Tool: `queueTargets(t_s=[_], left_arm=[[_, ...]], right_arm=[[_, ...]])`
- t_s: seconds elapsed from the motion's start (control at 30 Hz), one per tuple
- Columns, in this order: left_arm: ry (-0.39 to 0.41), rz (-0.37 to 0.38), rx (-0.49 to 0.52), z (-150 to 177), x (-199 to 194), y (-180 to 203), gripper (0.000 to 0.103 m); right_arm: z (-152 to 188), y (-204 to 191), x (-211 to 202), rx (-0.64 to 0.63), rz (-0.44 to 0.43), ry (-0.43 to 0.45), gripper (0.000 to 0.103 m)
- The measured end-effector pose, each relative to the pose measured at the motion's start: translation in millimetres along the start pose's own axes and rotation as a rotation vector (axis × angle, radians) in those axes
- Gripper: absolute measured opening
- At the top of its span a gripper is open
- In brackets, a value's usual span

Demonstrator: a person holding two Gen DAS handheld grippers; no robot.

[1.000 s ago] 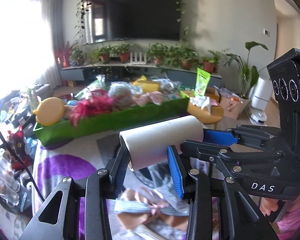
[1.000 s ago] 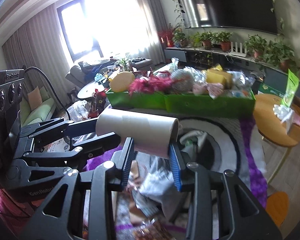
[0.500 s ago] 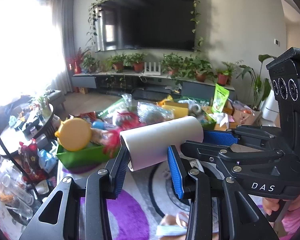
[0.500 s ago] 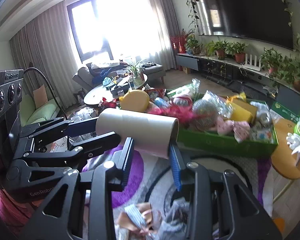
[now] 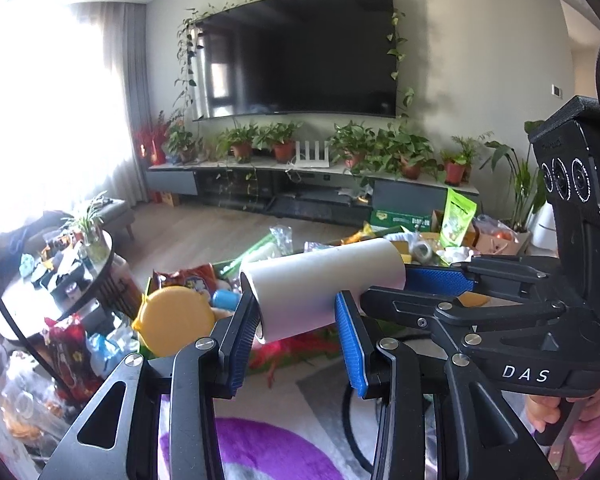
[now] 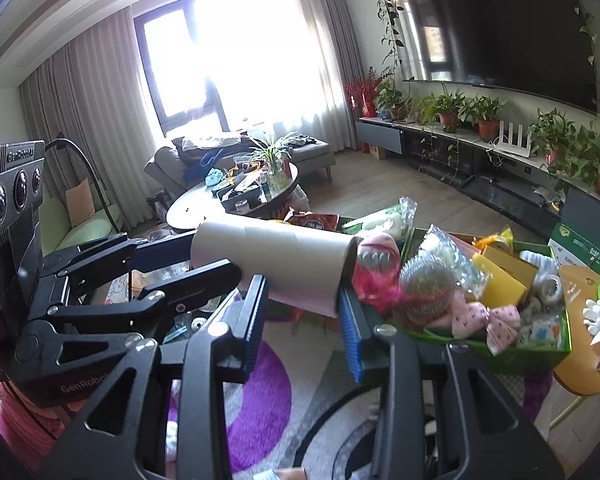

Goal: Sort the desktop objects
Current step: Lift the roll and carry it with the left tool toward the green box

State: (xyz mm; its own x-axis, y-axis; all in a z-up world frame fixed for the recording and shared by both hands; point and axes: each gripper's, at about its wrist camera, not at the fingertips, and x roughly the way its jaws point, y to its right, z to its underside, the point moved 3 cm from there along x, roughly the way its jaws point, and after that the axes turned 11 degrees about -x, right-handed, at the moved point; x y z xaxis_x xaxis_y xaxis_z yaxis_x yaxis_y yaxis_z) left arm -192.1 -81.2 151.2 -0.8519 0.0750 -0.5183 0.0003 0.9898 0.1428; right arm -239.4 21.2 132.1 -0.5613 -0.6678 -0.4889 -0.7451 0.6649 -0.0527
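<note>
Carrying a cardboard tube (image 5: 324,280) between them, the left tool (image 5: 296,326) and the right tool (image 6: 302,310) each clamp one end of it, so that the tube hangs level in the air above the purple and grey rug (image 6: 268,392). Each view shows the other tool reaching in from the side, its blue pads pressed to the far end of the tube. The step in hand looks like the transport of the tube toward the green bin (image 6: 500,354), which sits just ahead and is already heaped with a pink toy (image 6: 374,276), a metal scourer (image 6: 428,280), a yellow block (image 6: 500,280) and a pink bow (image 6: 488,320). The next move probably calls for bringing the tube over the bin, then freeing both ends together so it drops flat. The crowding is the obstacle: little bare room shows inside, and a long tube may roll off the pile. A yellow round lid (image 5: 176,320) stands at the bin's near corner in the left view, and a small wooden table (image 6: 580,376) stands just beside the bin.
</note>
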Motion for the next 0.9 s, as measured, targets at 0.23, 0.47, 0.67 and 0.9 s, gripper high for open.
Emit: queueTargets(t_s=[0.23,0.47,0.67,0.9], left_arm=[[0.000,-0.002,-0.004,-18.4,15.1,-18.2,0.040],[-0.011,-0.001,0.004,-32.7,38.5,-33.8,0.040],[-0.034,0.003,-0.009,-43.8,69.1,-51.0,0.040],[-0.068,-0.006,-0.020,-47.6,109.3,-67.8,0.040]], right_arm=[[-21.9,4.0,22.5,0.010,-0.005,0.002,0.036],[-34.7,12.1,48.9,0.044,-0.021,-0.003,0.036],[-44.0,23.9,77.6,0.067,-0.037,-0.018,0.036],[-46.4,43.6,118.1,0.087,-0.057,-0.052,0.036]])
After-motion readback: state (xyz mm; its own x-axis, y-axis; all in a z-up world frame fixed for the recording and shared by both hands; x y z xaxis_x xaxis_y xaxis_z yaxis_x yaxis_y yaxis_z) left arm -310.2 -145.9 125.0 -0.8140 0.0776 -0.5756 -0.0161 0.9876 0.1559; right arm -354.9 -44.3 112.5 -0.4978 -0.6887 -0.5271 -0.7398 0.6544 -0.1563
